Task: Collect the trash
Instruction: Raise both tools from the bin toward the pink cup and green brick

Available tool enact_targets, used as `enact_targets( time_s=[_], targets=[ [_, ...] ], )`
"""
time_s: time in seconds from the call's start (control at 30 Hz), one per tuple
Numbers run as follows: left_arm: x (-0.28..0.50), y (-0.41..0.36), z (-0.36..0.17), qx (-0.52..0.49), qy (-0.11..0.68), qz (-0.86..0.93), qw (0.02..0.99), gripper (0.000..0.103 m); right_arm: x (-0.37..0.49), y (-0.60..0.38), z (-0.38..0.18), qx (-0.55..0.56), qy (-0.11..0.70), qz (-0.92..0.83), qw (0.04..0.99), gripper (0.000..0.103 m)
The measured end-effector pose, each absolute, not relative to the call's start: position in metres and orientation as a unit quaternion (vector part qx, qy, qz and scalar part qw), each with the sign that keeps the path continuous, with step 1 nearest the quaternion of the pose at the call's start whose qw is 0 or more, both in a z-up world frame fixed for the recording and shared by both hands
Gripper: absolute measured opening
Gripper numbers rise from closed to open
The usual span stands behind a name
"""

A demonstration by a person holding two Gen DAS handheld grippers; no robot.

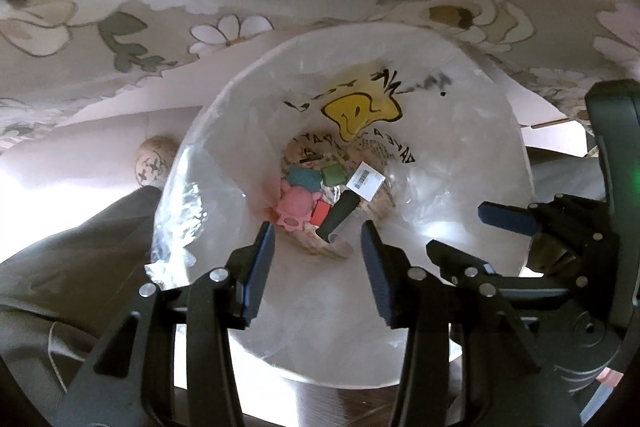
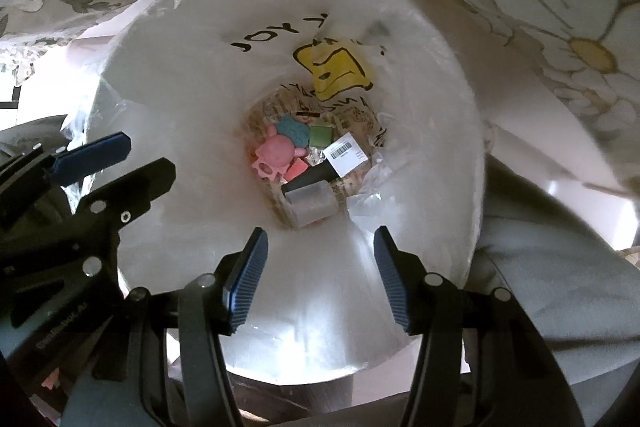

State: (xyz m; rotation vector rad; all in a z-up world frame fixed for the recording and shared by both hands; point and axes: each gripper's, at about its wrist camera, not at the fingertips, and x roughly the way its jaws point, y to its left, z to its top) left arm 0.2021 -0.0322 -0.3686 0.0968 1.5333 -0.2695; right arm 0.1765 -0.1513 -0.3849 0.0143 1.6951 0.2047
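both hand-held grippers, left [image 1: 318, 245] and right [image 2: 320, 253], hang spread and empty over the white plastic-lined trash bin [image 2: 400, 39]. deep at its bottom, well below the fingers, lie a pink turtle-shaped toy [image 2: 276, 153], a black barcoded packet [image 2: 316, 175] and coloured scraps.

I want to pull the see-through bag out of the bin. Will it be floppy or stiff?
Probably floppy: the clear bag lining the bin looks thin, crinkled and draped over the rim. Likely slippery too, since its surface shines in the light. It may sag at the bottom when lifted, because the pink toy and other bits lie down there. Both claws hang open above it, touching nothing.
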Motion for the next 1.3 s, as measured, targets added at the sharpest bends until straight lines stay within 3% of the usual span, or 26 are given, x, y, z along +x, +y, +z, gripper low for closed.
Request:
enact_targets(
  time_s=[0.57,0.73,0.93,1.3],
  targets=[
    [0.18,0.0,-0.281,0.016,0.582,-0.108,0.806,0.046,0.15,-0.147,-0.312,0.018,0.695,0.131,0.707,0.059],
    [0.175,0.014,-0.241,0.04,0.536,-0.101,0.837,0.051,0.146,-0.151,-0.277,0.019,0.675,0.151,0.722,0.061],
    [0.176,0.034,-0.191,0.034,0.504,-0.105,0.857,0.053,0.15,-0.155,-0.224,0.017,0.642,0.172,0.747,0.061],
    [0.234,0.078,-0.059,0.033,0.397,-0.069,0.914,0.071,0.189,-0.157,-0.086,0.018,0.519,0.212,0.828,0.066]
  ],
)
